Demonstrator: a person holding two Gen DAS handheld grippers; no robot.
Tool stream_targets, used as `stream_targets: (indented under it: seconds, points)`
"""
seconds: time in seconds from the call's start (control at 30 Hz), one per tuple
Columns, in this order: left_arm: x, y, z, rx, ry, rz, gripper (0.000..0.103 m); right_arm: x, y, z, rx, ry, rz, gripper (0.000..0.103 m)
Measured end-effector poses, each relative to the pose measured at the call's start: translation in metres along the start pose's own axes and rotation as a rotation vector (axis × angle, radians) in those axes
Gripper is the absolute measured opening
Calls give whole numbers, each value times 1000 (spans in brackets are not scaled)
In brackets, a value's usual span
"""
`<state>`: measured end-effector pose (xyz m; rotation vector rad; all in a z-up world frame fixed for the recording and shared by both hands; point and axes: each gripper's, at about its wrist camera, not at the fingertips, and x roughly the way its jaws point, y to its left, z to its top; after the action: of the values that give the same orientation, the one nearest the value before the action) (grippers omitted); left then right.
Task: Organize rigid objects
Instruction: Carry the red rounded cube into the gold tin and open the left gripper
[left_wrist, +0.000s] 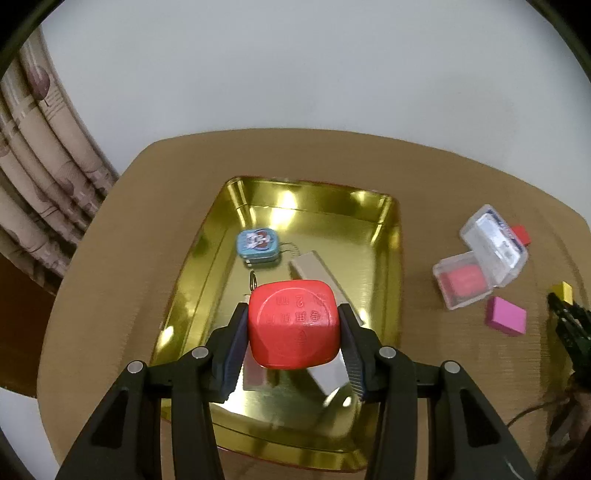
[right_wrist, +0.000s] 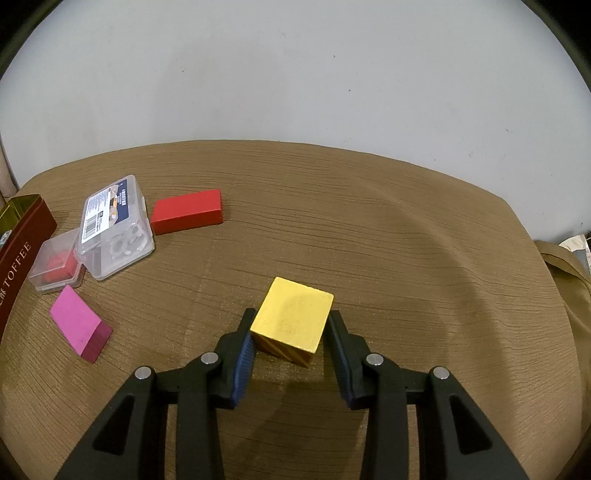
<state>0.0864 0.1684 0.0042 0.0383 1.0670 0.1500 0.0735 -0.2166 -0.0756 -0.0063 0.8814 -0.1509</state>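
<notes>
Left wrist view: the left gripper (left_wrist: 293, 328) pinches a red case (left_wrist: 293, 325), both pads pressed to its sides, and holds it over the near half of the gold tray (left_wrist: 391, 258). Directly beneath and just beyond it lies a grey bar (left_wrist: 314, 269), its long axis running from far left to near right; a blue tin (left_wrist: 257, 242) sits further back on the left. The drop turns on this: the bare tray floor lies to the left of the case, the bar to its right. To the right of the tray, on the table (left_wrist: 147, 221), are two clear boxes (left_wrist: 480, 258) and a pink block (left_wrist: 506, 315).

Right wrist view: the right gripper (right_wrist: 290, 332) is spread around a yellow cube (right_wrist: 293, 319) resting on the table. The left pad touches or nearly touches the cube; the right pad looks just beside it, so I judge it not yet clamped. The tray's brown wall (right_wrist: 22, 251) is at the far left, well apart, beyond the pink block and a red block (right_wrist: 186, 211).
</notes>
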Motion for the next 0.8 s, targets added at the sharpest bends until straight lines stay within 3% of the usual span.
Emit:
stream_targets:
  seconds: [0.2,0.8]
  points:
    - [14,12,-2,-11,27,30,43,0,-1,0,2,1,-1,38]
    - [55,44,3,-68,83,29,43,1,-1,-1,1,-1,2,38]
